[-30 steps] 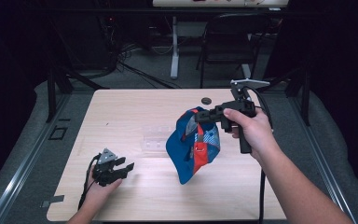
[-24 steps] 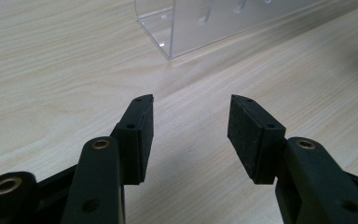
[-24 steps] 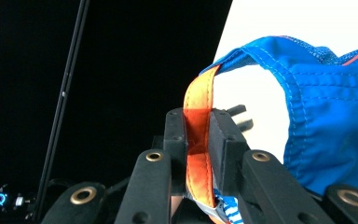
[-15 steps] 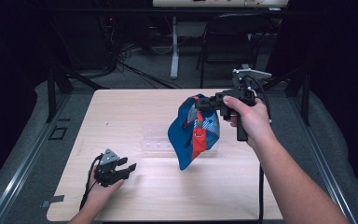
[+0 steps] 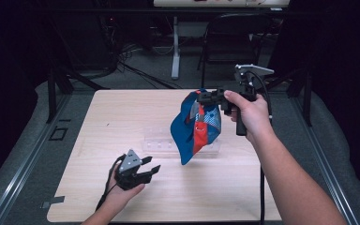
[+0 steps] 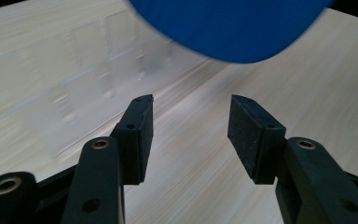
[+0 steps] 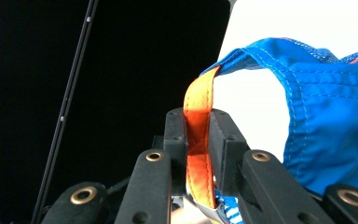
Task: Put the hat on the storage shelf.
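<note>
Hung above the clear plastic rack (image 5: 180, 140) on the pale wooden desk (image 5: 98, 122): blue-and-orange fabric cap (image 5: 194, 126), orange strap (image 7: 198, 140) pinched by right claw (image 5: 205, 97). Left claw (image 5: 151, 165) spread, nearer the front edge.

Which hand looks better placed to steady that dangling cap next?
Left. The left hand-held gripper is open and free just below the cap, while the right hand-held gripper is clamped on its orange strap.
</note>
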A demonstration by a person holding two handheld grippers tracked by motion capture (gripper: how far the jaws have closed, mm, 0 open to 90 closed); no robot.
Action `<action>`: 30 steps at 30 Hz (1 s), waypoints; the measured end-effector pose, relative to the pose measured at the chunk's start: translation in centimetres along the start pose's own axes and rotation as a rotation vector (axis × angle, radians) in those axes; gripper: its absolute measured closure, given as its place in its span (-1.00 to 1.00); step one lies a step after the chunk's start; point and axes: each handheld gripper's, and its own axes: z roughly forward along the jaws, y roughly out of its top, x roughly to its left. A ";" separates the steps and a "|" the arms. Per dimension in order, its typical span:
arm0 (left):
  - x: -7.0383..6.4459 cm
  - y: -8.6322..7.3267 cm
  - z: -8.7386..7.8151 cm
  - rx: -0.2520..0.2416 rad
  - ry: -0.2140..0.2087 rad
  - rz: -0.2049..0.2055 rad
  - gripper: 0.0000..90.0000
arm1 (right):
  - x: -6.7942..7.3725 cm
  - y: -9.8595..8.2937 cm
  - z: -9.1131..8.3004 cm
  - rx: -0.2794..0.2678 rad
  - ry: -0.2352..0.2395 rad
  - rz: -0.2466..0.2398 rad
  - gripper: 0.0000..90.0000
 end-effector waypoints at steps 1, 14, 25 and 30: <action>-0.6 0.4 0.3 -0.005 -0.006 0.021 0.12 | 0.0 0.1 0.0 0.002 -0.002 0.000 0.74; -4.3 3.9 4.3 -0.037 -0.025 0.081 0.24 | -0.1 0.8 0.2 -0.016 -0.001 0.002 0.74; -3.8 3.9 4.5 -0.030 0.017 0.109 0.71 | 0.3 0.8 0.7 -0.014 0.000 -0.005 0.74; -3.5 3.8 3.8 -0.035 0.042 0.117 0.81 | 0.4 0.8 0.7 -0.012 -0.003 -0.010 0.74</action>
